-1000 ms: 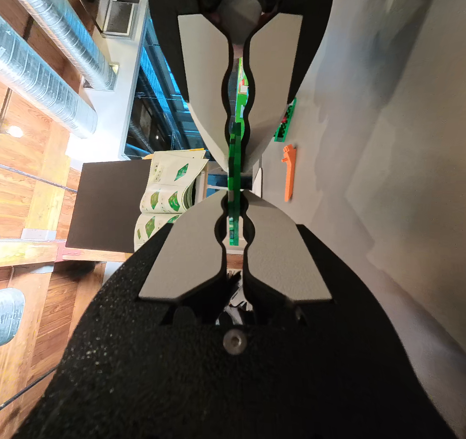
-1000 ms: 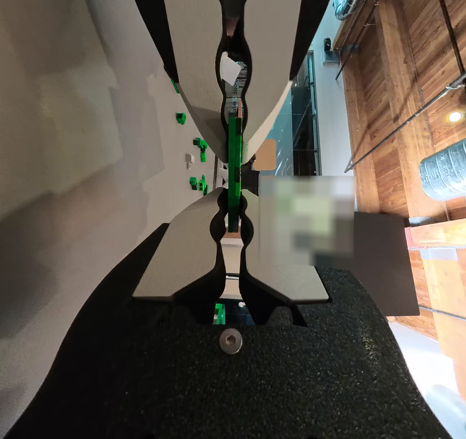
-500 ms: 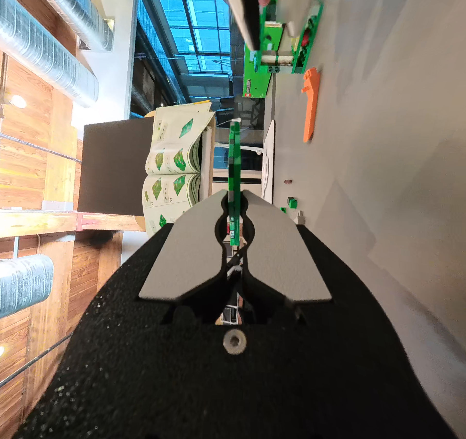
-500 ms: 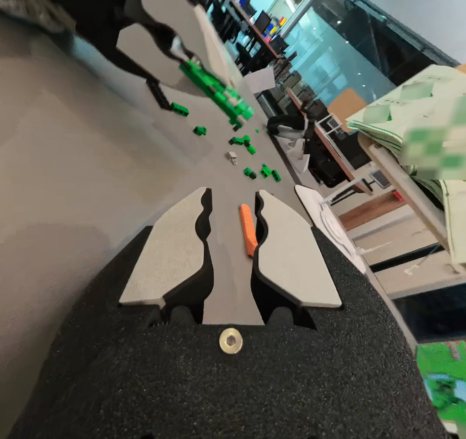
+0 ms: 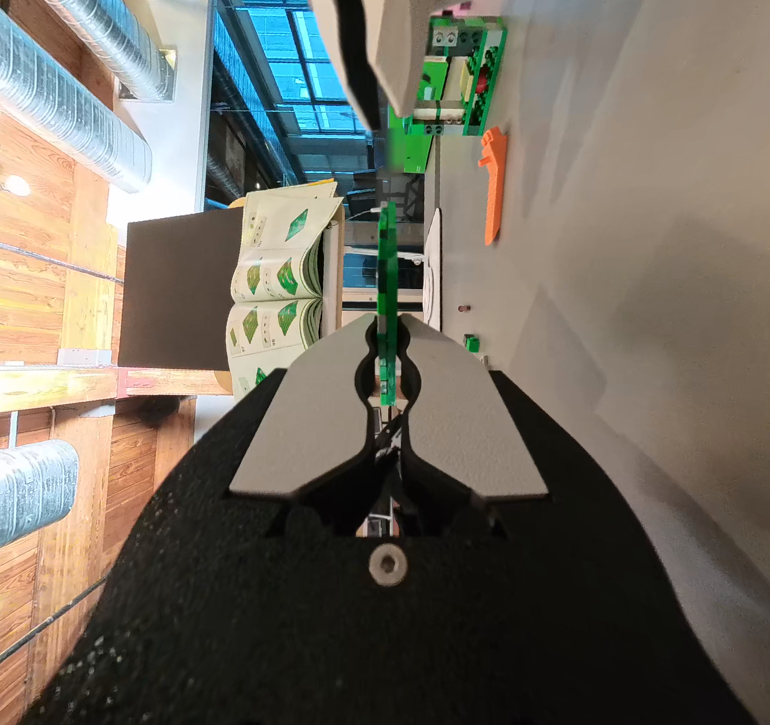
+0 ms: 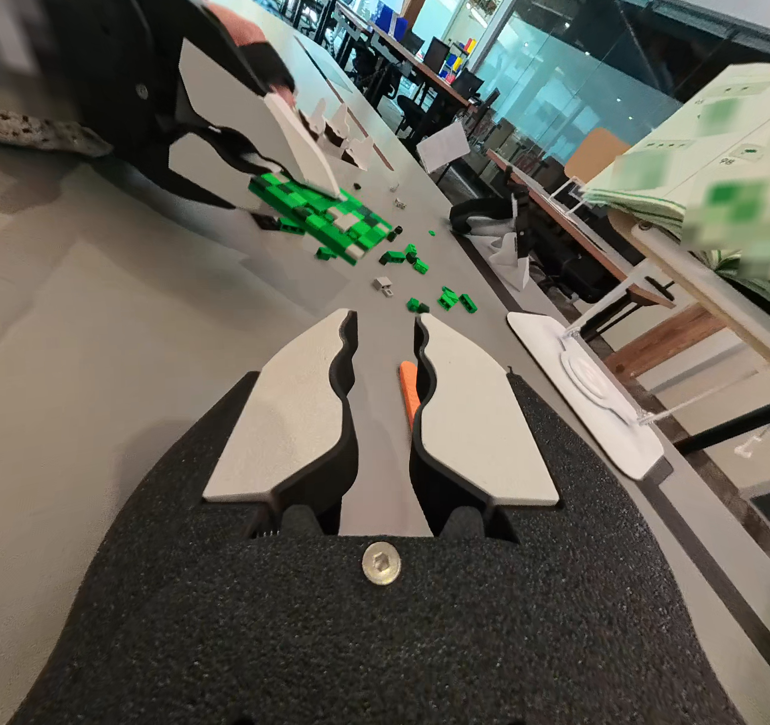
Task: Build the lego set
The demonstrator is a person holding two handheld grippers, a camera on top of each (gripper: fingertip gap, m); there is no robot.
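Green lego plate [image 5: 386,288] | clamped in left gripper [image 5: 387,321] | right gripper [image 6: 385,317] jaws apart

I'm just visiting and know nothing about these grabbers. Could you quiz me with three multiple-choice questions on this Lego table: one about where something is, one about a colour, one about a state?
1. Where is the green plate?
A) clamped in the left gripper
B) flat on the table
C) on the booklet

2. What colour is the long tool on the table?
A) blue
B) orange
C) white

3. How is the right gripper?
A) shut on a brick
B) shut on nothing
C) open, holding nothing

Answers: 1 A, its fingers pinch the plate's edge. 2 B, plainly orange. 3 C, bare table shows between its fingers.
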